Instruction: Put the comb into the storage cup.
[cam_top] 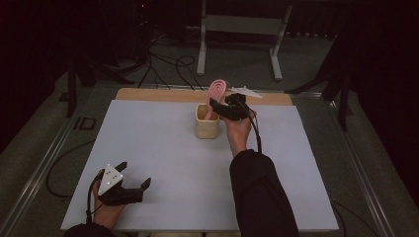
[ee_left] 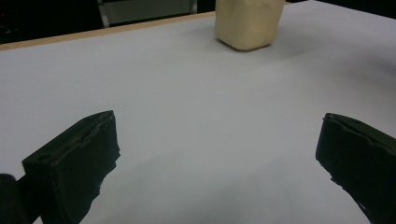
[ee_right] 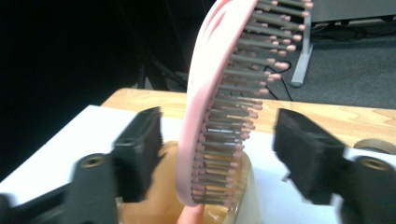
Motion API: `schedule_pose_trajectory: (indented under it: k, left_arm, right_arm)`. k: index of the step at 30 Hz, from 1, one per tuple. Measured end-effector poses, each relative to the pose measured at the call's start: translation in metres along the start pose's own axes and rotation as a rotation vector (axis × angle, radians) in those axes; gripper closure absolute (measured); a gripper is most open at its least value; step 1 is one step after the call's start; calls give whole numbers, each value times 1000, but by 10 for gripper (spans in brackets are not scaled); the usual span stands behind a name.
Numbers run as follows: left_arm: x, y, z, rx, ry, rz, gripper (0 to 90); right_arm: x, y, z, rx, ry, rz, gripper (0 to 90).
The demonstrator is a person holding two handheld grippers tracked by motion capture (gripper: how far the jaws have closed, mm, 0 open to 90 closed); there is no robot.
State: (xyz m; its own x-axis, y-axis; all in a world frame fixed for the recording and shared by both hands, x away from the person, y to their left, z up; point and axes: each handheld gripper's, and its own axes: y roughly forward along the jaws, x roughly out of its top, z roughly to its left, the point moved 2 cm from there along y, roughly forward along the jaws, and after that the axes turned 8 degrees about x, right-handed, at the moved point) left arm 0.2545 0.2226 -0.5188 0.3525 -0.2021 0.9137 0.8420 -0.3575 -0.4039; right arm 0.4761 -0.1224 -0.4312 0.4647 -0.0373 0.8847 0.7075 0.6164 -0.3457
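A pink hairbrush [cam_top: 216, 91] stands upright in a cream cup [cam_top: 207, 126] near the far middle of the table. My right gripper [cam_top: 217, 106] reaches in from the right at the brush's head. In the right gripper view the brush [ee_right: 210, 93] sits between the two black jaws, bristles toward the right one, with a gap on each side; the gripper [ee_right: 217, 144] is open and the cup [ee_right: 245, 196] is below. My left gripper [cam_top: 134, 174] rests open at the near left corner, nothing between its jaws [ee_left: 217, 140]. It faces the cup [ee_left: 247, 23] far ahead.
A pale mat [cam_top: 163, 163] covers the table, with a wooden strip [cam_top: 148, 95] along the far edge. Beyond it a white metal frame [cam_top: 237, 24] and dark cables [cam_top: 168, 64] lie on the floor. My right forearm in a dark sleeve [cam_top: 259, 192] crosses the near right.
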Motion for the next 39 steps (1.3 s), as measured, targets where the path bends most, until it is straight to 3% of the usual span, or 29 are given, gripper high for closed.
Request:
schedule_pose_trajectory:
  k: [2,4,10,24,33,39]
  left_arm:
    - [0,0,0,2,0,1,2]
    - [0,0,0,2,1,2,2]
    - [0,0,0,9,-1,-2,2]
    - [0,-3,6,51,-30,-20,0]
    - [0,-3,7,66,-28,-21,0]
    - [0,-3,8,74,-27,-14,0]
  right_arm:
    - [-1,-1,1,-9,-24,26,173]
    - [-1,-1,2,-17,-48,48,134]
    - [-2,-5,3,-26,-92,95,99]
    - [-10,-24,19,-41,-269,175,82]
    - [-25,-43,20,-36,-319,201,82]
    - [-36,-64,14,-46,-293,195,82]
